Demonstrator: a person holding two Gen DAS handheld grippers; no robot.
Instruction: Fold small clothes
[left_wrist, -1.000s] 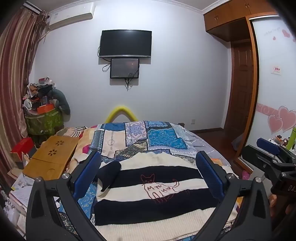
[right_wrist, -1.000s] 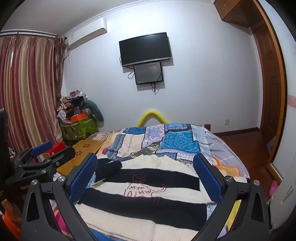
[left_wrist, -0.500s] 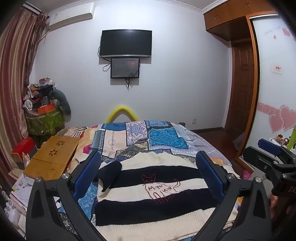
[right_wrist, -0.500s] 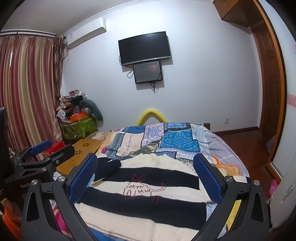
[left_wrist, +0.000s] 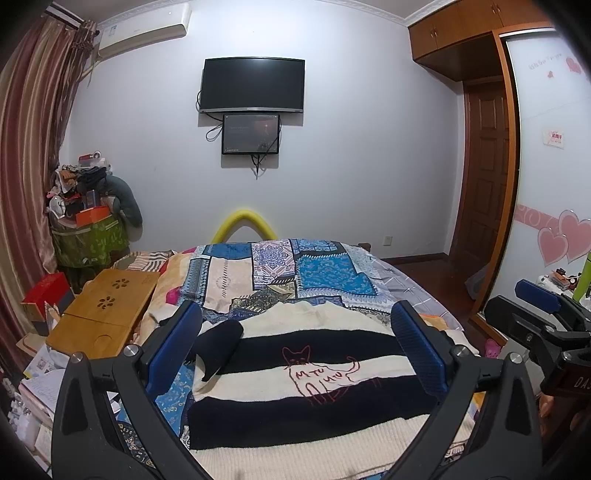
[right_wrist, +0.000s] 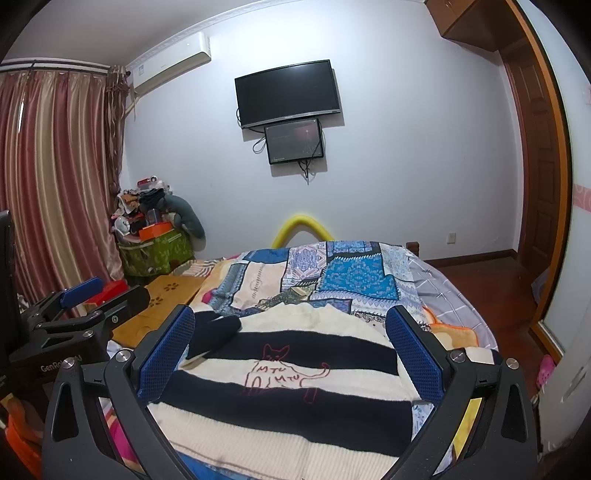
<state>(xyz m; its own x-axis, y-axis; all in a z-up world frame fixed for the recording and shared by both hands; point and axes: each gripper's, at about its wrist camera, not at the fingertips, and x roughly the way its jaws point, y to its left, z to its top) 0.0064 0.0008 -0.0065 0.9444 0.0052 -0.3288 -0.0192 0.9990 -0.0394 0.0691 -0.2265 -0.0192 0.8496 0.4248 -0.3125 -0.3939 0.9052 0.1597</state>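
Left tool (left_wrist: 297, 317): spread wide, nothing between the blue pads (left_wrist: 173, 350), touching nothing, hovering over the near edge of the bed (left_wrist: 413, 288). Right tool (right_wrist: 290, 321): likewise fully apart and empty, poised just beside the left one, over the same near edge. Hardly any change against a second ago: only a slight drift of both views, no cloth shifted, no grasp made. By judgement, then: no fold under way at this instant, probably a pause before going down to a hem or a side edge.

Just beyond the pads, striped sweater (left_wrist: 295, 406): cream and dark bands, red cat outline on the chest, lying flat on the near half of the bed, one cream end toward the cameras. Dark sleeve (left_wrist: 219, 343) turned in over the sweater's side nearest the left pad. Other sleeve not visible, perhaps tucked under.

Under and past the sweater, patchwork quilt (left_wrist: 277, 273) running to the far edge of the bed. Off the bed's left edge, wooden lap tray (left_wrist: 99, 314). Behind the far edge, yellow foam arch (left_wrist: 243, 221). On the wall beyond, television (left_wrist: 253, 85).
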